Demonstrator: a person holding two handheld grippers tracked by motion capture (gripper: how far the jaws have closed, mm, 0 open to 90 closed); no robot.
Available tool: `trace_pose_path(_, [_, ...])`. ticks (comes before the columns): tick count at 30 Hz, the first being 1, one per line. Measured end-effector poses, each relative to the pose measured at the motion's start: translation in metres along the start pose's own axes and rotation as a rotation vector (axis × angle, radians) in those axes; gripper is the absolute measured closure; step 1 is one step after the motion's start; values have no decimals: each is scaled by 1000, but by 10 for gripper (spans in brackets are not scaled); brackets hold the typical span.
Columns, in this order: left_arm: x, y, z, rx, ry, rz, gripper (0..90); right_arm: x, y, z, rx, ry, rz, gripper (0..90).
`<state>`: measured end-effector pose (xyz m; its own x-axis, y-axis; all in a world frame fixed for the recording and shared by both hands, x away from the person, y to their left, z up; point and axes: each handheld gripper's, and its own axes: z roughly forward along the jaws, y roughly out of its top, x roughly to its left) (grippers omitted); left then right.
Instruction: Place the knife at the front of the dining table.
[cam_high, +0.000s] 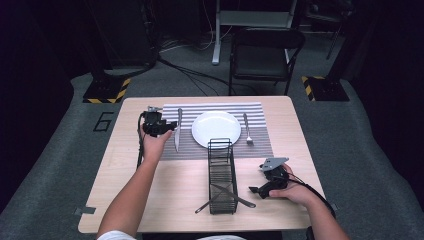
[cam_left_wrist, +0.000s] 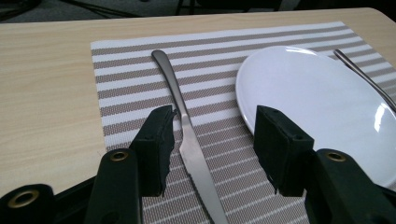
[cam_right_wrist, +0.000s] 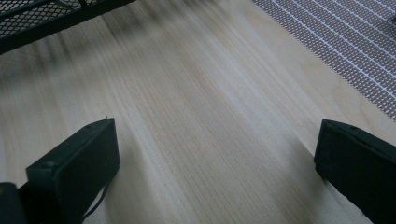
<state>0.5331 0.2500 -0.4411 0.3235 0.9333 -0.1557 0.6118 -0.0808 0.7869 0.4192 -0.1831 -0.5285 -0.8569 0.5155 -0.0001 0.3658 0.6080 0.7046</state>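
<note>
Left gripper view, jaws: left gripper (cam_left_wrist: 212, 147) stands with its jaws apart and clear above the knife (cam_left_wrist: 187, 135), pads not pressing on it.
Knife: lies flat on the striped placemat (cam_left_wrist: 126, 65), handle pointing away, blade toward the gripper, just beside the left edge of the plate (cam_left_wrist: 322, 102) without touching it.
Why so: reads as a table setting, knife on one side of the plate, fork (cam_left_wrist: 364, 74) on the other; open jaws over a lying knife suggest it has been set down in its place.
Right gripper view, jaws: right gripper (cam_right_wrist: 215, 168) has its jaws wide apart with nothing between them, bare table (cam_right_wrist: 196, 102) under them.
Right hand: in the high view it rests low on the table at the near right, gripper (cam_high: 257, 190) pointing toward the wire basket (cam_high: 221, 175); probably waiting its turn.
Basket: black wire, long and narrow, standing in front of the plate on the near half of the table.
Basket contents: two pieces of cutlery (cam_high: 225, 196) lie crossed in its near end, ends sticking out both sides; which pieces they are I cannot tell.
Plate: white, nothing on it, centred on the placemat.
Judgement: setting partly laid; the basket pieces look like what is left to place.
</note>
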Motion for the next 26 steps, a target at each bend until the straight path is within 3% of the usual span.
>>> trace_pose_path(12, [-9, -22, -29, 10, -36, 89, 459, 0, 0, 0, 0, 0, 0, 0])
trace_pose_path(19, [-8, -41, -38, 28, -66, 96, 444, 0, 0, 0, -3, -1, -4, 0])
trace_pose_path(26, [0, -65, -43, 50, -49, 116, 418, 0, 0, 0, 1, 0, 2, 0])
